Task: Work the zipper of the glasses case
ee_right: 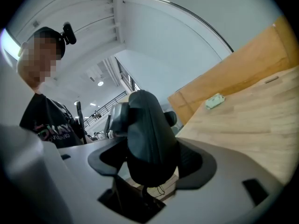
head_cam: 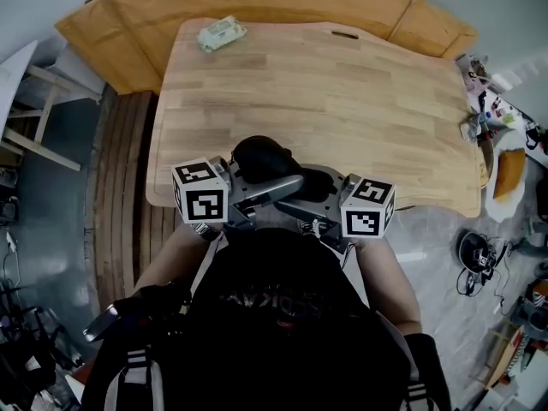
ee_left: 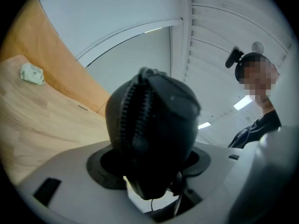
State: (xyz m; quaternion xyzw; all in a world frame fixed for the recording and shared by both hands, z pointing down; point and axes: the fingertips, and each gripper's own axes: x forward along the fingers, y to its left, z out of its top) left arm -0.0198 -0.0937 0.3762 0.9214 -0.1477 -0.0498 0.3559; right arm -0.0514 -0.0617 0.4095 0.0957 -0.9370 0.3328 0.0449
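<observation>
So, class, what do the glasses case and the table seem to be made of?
Glasses case: dark, matte shell, perhaps fabric or leatherette covered; it holds a rounded shape, with a toothed zipper along the seam. Table: pale wood, smooth finish; grain and plank joints show.

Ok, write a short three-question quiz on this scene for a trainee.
1. True or false: the glasses case lies at the far edge of the table.
2. What lies near the table's far edge? A. a pale green packet B. a mug C. scissors
3. Short answer: which camera view shows the teeth of the zipper?
Key: 1 false, it is held up at the near edge; 2 A; 3 the left gripper view.
</observation>
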